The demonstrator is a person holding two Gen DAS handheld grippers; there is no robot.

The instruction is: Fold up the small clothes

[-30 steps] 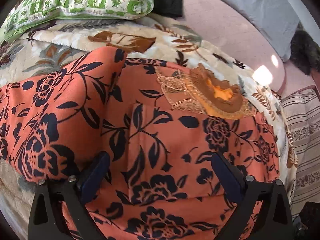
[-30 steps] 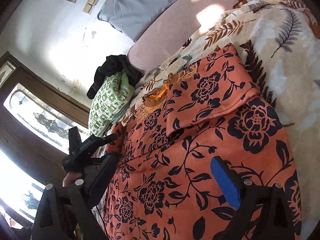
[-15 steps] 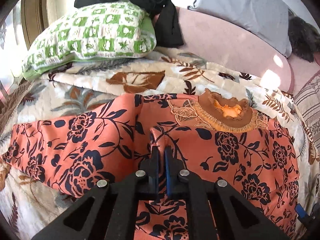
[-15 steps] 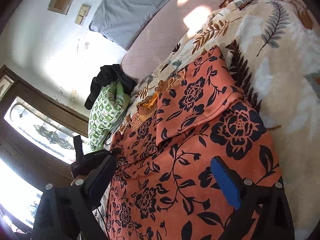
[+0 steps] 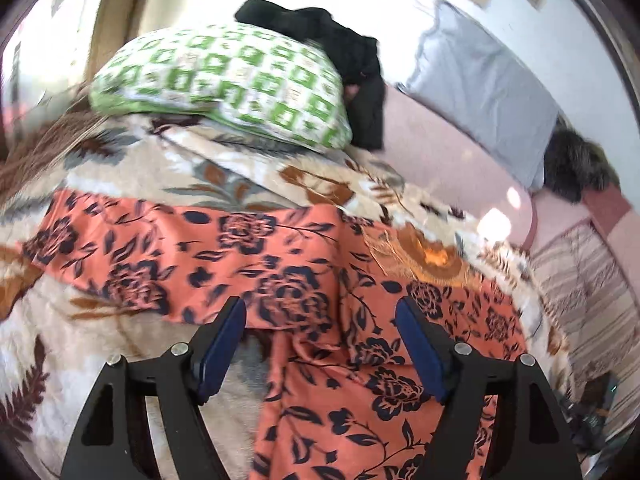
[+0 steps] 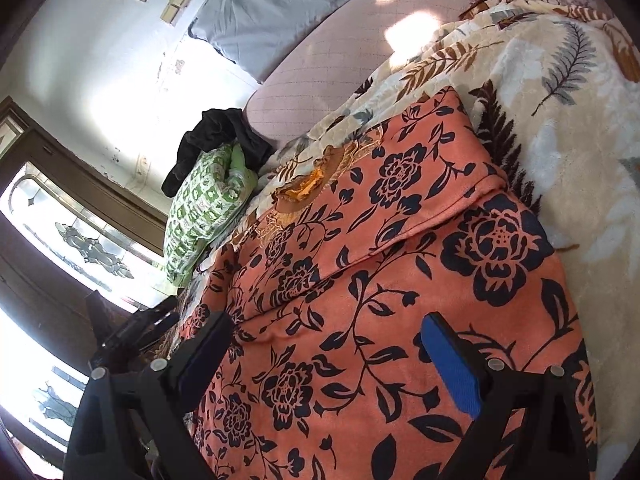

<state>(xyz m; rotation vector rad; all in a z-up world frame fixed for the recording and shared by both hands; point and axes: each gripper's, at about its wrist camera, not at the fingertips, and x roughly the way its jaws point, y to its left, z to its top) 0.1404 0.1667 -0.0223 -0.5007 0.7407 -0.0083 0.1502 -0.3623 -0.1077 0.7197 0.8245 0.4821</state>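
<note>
An orange floral garment (image 5: 304, 280) lies flat on a leaf-print blanket (image 5: 224, 176) on the bed. The left gripper (image 5: 320, 344) has its jaws apart, just opened, holding nothing. One sleeve (image 5: 120, 248) stretches sideways, ahead and left of these jaws, nearest this hand, with bare blanket around its end. The right gripper (image 6: 332, 360), jaws apart and empty, hovers over the garment's body, the folded right edge (image 6: 472, 184) ahead.

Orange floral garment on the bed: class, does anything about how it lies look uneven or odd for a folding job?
Yes. The orange floral garment is lopsided: in the right wrist view one sleeve is folded in over the body, while in the left wrist view the other sleeve lies spread out on the leaf-print blanket. Nothing looks torn or spilled.
</note>
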